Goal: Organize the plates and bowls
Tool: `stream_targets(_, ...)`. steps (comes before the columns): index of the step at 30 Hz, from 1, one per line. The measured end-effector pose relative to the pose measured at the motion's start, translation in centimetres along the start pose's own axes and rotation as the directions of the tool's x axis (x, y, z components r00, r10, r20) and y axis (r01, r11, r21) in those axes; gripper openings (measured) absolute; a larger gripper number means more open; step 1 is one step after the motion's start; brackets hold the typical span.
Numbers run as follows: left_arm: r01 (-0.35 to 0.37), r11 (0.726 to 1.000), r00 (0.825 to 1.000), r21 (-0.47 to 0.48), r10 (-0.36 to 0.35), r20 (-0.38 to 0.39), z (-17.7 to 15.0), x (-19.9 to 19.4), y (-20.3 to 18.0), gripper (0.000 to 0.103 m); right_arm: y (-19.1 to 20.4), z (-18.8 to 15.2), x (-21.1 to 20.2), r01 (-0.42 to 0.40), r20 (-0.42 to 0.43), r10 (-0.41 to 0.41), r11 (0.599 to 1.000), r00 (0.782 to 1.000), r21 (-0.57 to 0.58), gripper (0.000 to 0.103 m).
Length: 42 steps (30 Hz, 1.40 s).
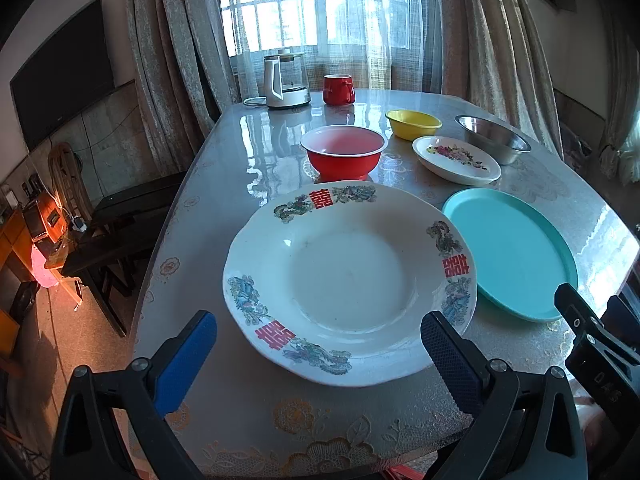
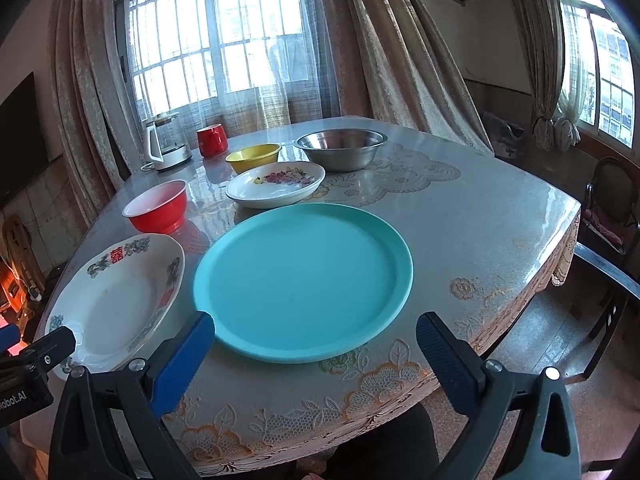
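Observation:
A large white plate with red characters and dragons (image 1: 348, 284) (image 2: 116, 300) lies near the table's front edge. My left gripper (image 1: 318, 344) is open, its fingers either side of the plate's near rim. A teal plate (image 2: 302, 280) (image 1: 512, 252) lies to its right, with my right gripper (image 2: 316, 348) open just in front of it. Further back stand a red bowl (image 1: 343, 154) (image 2: 158, 206), a small flowered plate (image 1: 456, 159) (image 2: 276, 184), a yellow bowl (image 1: 413, 124) (image 2: 253, 157) and a steel bowl (image 1: 492, 138) (image 2: 340, 148).
A glass kettle (image 1: 286, 80) (image 2: 168, 146) and a red mug (image 1: 339, 89) (image 2: 212, 140) stand at the table's far edge by the curtained window. The table (image 2: 460, 232) has a lace-patterned cover. A dark chair (image 2: 608, 208) stands to the right, dark benches (image 1: 120, 216) to the left.

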State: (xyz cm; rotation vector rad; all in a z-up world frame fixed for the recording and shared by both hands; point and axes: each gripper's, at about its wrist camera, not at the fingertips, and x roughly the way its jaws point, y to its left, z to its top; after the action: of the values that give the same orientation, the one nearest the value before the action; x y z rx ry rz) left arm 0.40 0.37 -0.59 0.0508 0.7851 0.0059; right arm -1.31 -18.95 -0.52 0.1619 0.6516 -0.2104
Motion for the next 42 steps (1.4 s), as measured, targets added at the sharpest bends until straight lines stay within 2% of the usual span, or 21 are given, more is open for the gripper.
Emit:
stream_targets(10, -0.001, 1.000, 1.000, -0.002, 0.001, -0.004, -0.1, 0.2, 0.0, 0.103, -0.1, -0.2, 0.2, 0.001, -0.012, -0.001, 1.000, 1.000, 0.003, 0.103)
stream_targets(22, 0.000, 0.999, 1.000, -0.043, 0.000, 0.004, 0.2, 0.4, 1.2, 0.103, 0.1, 0.1, -0.1, -0.015, 0.051, 0.017, 0.999, 0.999, -0.041, 0.103)
stream_targets(27, 0.045, 0.995, 0.999, -0.084, -0.046, -0.010, 0.3, 1.0, 2.4, 0.103, 0.7, 0.4, 0.4, -0.084, 0.056, 0.090, 0.992, 0.994, -0.099, 0.103)
stream_targets(31, 0.118, 0.982, 0.993, -0.147, -0.121, -0.008, 0.4, 1.4, 3.9, 0.103, 1.0, 0.6, 0.7, -0.173, 0.071, 0.183, 0.977, 0.981, -0.124, 0.103)
stream_targets(36, 0.174, 0.958, 0.982, -0.230, -0.187, -0.038, 0.1, 2.3, 5.4, 0.103, 1.4, 0.6, 1.4, -0.178, 0.053, 0.187, 0.974, 0.981, -0.142, 0.103)
stream_targets(39, 0.211, 0.944, 0.974, -0.253, -0.224, -0.027, -0.2, 2.3, 5.8, 0.103, 1.1, 0.6, 1.7, -0.180, 0.035, 0.186, 0.975, 0.982, -0.132, 0.103)
stream_targets(42, 0.192, 0.948, 0.979, -0.254, -0.204, -0.022, 0.1, 2.3, 6.1, 0.103, 0.6, 0.8, 2.0, -0.201, 0.013, 0.203, 0.973, 0.979, -0.111, 0.103)
